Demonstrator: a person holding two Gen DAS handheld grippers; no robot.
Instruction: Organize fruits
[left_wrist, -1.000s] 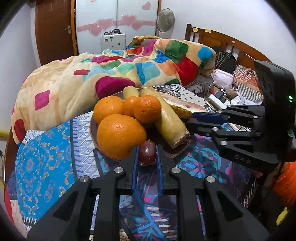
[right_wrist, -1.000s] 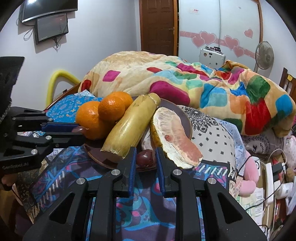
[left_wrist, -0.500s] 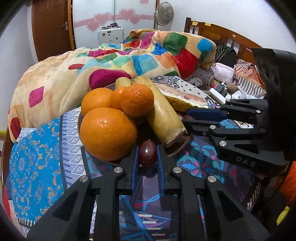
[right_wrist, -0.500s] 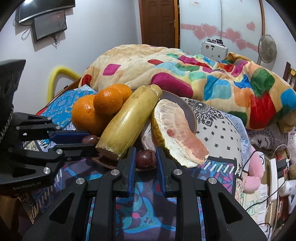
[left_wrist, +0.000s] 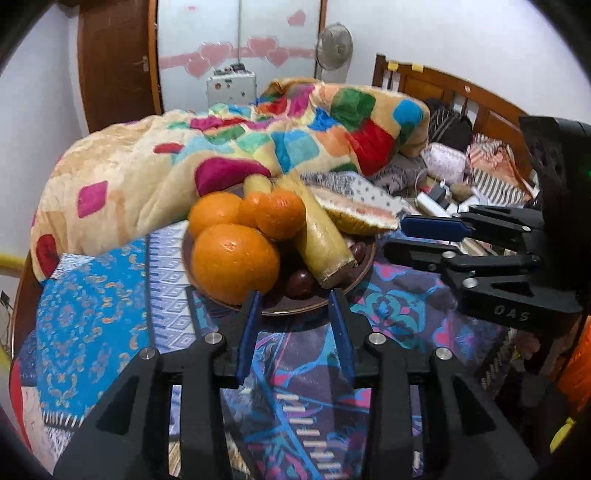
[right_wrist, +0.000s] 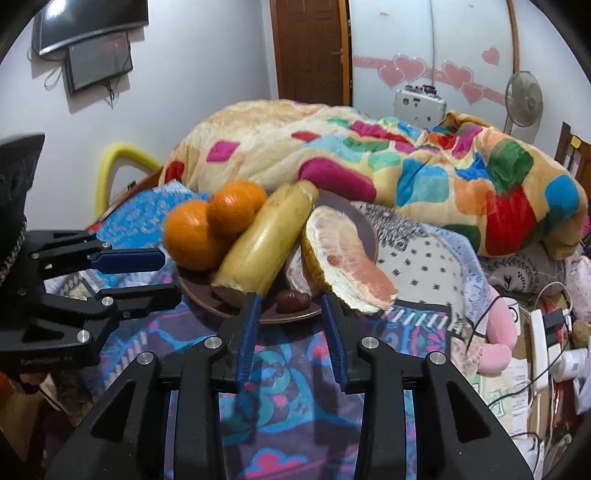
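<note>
Brown and shallow, the plate (left_wrist: 364, 269) sits on a patterned blue and purple cloth (left_wrist: 92, 321) and serves as the landmark for everything else. On the plate's left part is a pile of oranges, the biggest orange (left_wrist: 234, 263) at its front. A pale yellow cane-like stalk (left_wrist: 321, 236) lies across the plate's middle, its cut end toward the front rim. Beside the stalk, on the plate's right part, rests a peeled pomelo wedge (right_wrist: 345, 254). Just inside the front rim lies a small dark red fruit (left_wrist: 301, 282), and a second dark red fruit (left_wrist: 357, 252) shows by the stalk's cut end; in the right wrist view one such dark fruit (right_wrist: 293, 300) lies at the near rim, though the blur leaves it unclear which of the two it is.

Just in front of the plate's rim, the left gripper (left_wrist: 293, 306) has its blue-padded fingers spread wide with nothing between them. The right gripper (right_wrist: 290, 308), at the plate's rim on its own side, is likewise spread wide and grips nothing. Behind the plate a multicoloured patchwork blanket (right_wrist: 369, 166) is heaped.
</note>
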